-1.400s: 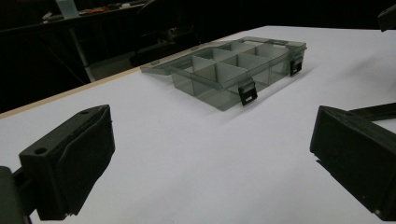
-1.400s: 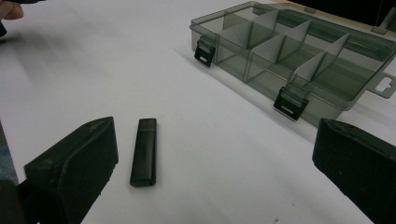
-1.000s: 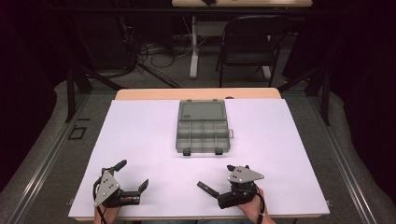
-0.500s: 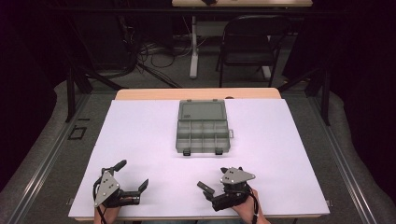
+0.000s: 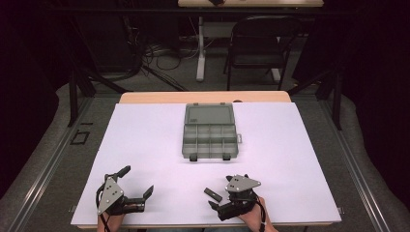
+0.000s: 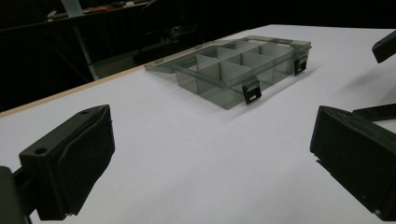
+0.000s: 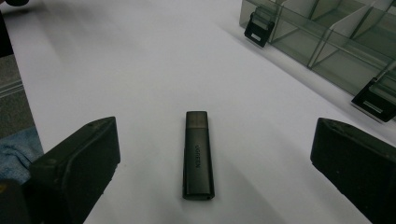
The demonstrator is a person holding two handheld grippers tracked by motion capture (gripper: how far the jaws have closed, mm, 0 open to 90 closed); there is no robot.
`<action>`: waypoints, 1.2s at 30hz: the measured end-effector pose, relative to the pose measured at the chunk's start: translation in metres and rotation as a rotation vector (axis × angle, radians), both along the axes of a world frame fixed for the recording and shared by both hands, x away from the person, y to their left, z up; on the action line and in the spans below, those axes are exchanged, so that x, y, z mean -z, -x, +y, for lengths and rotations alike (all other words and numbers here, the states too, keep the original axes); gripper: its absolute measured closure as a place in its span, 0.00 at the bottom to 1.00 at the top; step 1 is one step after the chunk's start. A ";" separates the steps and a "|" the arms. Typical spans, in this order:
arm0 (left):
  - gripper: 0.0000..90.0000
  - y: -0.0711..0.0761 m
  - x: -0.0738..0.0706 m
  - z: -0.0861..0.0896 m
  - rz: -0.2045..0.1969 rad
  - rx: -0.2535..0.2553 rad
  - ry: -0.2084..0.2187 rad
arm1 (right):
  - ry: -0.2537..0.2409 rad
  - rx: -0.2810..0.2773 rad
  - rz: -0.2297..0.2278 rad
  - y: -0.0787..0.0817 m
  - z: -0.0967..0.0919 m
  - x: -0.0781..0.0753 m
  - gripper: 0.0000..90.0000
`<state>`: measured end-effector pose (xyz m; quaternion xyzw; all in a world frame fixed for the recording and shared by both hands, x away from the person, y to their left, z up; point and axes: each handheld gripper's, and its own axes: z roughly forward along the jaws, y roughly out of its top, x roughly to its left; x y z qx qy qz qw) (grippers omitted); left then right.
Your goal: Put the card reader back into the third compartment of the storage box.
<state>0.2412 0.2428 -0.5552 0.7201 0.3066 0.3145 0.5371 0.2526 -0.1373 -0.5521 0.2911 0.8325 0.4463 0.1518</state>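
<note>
Black USB stick (image 7: 198, 154) between right tool (image 7: 210, 158) jaws.

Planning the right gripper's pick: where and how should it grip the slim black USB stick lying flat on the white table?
Grip the slim black USB stick across its long sides at mid-body, coming straight down. It lies flat, lengthwise between the open right gripper, so the narrow width probably fits.

A matt black plastic USB stick (image 7: 198, 155) is lying on a smooth white paper-like sheet (image 5: 145, 145) covering a wood-edged table (image 5: 203, 97). The organiser box (image 5: 209, 131) is showing translucent smoky plastic with black latches; the right gripper (image 7: 210, 177) is showing matt black jaws.
</note>
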 end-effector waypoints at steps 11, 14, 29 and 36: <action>0.00 0.000 0.000 0.001 0.001 -0.001 -0.001 | 0.044 -0.013 0.021 0.000 0.005 0.007 0.28; 0.00 0.000 0.000 0.001 0.002 -0.002 -0.001 | 0.064 -0.022 0.024 0.000 0.007 0.009 0.40; 0.00 0.000 0.000 0.001 0.004 -0.001 -0.003 | 0.103 -0.036 0.057 -0.003 0.009 0.015 0.66; 0.00 -0.001 0.000 0.001 0.006 -0.002 -0.003 | 0.094 -0.046 0.062 -0.003 0.009 0.015 0.72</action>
